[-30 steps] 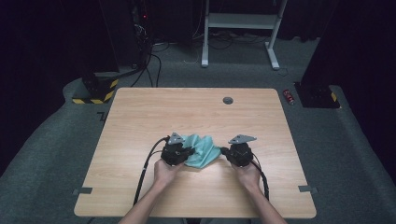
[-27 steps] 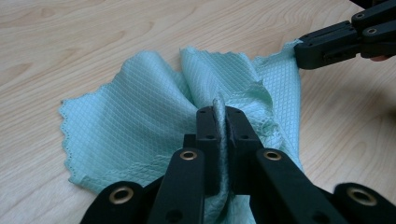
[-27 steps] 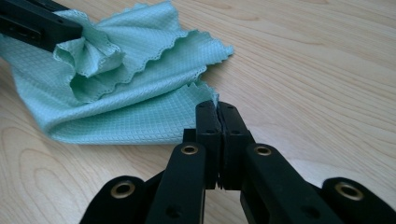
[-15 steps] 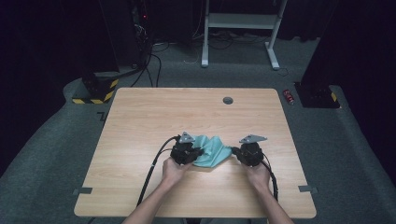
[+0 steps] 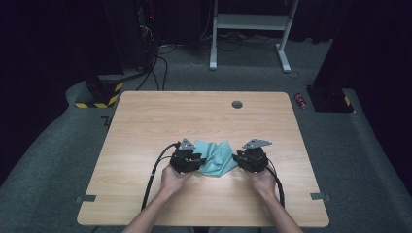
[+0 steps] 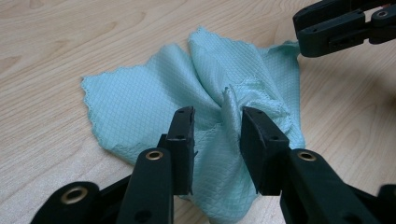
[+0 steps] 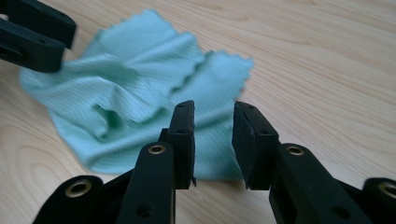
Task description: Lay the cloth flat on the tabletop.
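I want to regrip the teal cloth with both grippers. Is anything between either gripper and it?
Nothing visible. The cloth lies crumpled on the table, directly ahead of the left gripper and right gripper; both have just been opening, pads off the fabric.
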### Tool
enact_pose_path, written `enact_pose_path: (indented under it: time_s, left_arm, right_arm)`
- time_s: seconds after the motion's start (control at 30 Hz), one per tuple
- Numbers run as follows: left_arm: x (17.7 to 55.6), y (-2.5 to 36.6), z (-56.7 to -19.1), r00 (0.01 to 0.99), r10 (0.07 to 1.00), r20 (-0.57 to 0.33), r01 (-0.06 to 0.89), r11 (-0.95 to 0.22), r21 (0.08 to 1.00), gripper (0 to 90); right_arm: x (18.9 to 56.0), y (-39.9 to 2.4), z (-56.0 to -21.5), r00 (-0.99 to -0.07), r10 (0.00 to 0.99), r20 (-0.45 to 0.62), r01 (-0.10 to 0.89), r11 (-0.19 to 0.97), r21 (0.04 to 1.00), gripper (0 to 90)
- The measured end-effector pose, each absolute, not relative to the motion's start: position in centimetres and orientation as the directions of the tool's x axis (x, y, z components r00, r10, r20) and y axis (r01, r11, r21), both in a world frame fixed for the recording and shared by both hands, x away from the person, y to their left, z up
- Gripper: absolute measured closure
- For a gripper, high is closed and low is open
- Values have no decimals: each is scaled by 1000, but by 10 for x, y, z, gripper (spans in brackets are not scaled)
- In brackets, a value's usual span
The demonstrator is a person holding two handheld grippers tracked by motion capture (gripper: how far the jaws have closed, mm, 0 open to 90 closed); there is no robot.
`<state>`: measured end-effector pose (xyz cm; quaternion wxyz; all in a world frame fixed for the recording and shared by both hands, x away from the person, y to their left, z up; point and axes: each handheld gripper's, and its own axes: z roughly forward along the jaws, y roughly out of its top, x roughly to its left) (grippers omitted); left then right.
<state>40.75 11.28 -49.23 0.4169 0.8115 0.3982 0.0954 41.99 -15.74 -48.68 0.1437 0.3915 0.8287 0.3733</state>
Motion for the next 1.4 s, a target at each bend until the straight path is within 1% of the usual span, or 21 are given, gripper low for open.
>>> enact_pose_path:
  time_s: [0.13, 0.2, 0.3, 0.37, 0.4, 0.47, 0.5, 0.57, 0.73, 0.8, 0.83, 0.93, 1.03, 1.13, 1.23, 1.4]
  left_arm:
    - [410, 106, -494, 674, 717, -176, 563, -345, 751, 661]
    - [409, 100, -494, 683, 710, -170, 556, -354, 752, 681]
    - [411, 95, -495, 693, 702, -163, 551, -371, 747, 761]
    - [412, 94, -496, 697, 699, -160, 549, -375, 747, 861]
    - [412, 95, -496, 700, 696, -160, 547, -378, 746, 876]
    - [411, 97, -495, 705, 693, -152, 541, -386, 747, 886]
    - [410, 97, -494, 707, 692, -146, 538, -392, 747, 887]
    - [408, 101, -492, 709, 691, -139, 529, -392, 753, 888]
    - [403, 111, -491, 703, 693, -161, 538, -369, 758, 880]
    - [400, 116, -491, 701, 694, -163, 540, -367, 758, 868]
    - [399, 118, -491, 698, 697, -165, 542, -364, 757, 845]
    - [396, 123, -490, 699, 695, -167, 541, -362, 759, 756]
    - [391, 122, -487, 710, 688, -150, 523, -372, 767, 629]
    - [386, 120, -484, 724, 676, -135, 504, -385, 773, 552]
    - [382, 116, -484, 730, 673, -115, 494, -404, 770, 543]
    - [381, 111, -484, 737, 665, -123, 490, -399, 775, 540]
  right_arm:
    - [422, -142, -488, -672, 735, 88, 552, 418, 722, 692]
    - [425, -134, -491, -682, 725, 100, 559, 427, 711, 693]
    - [428, -125, -496, -688, 715, 123, 576, 435, 692, 718]
    - [430, -121, -500, -698, 706, 121, 578, 455, 677, 769]
    - [430, -119, -500, -694, 709, 128, 587, 454, 670, 800]
    - [430, -117, -502, -706, 698, 121, 579, 469, 667, 882]
    - [429, -117, -502, -710, 694, 122, 576, 472, 667, 899]
    - [427, -116, -500, -720, 684, 121, 563, 473, 677, 900]
    - [417, -113, -488, -753, 646, 124, 515, 463, 721, 900]
    - [413, -111, -483, -765, 631, 130, 502, 456, 735, 900]
    - [412, -109, -481, -772, 622, 130, 493, 458, 740, 900]
    - [408, -101, -475, -793, 594, 133, 473, 463, 750, 900]
    - [407, -94, -472, -809, 573, 131, 457, 472, 754, 900]
    - [406, -86, -468, -819, 559, 132, 448, 478, 755, 900]
    - [406, -81, -466, -826, 549, 130, 440, 483, 757, 900]
    - [406, -74, -462, -833, 538, 131, 430, 481, 764, 900]
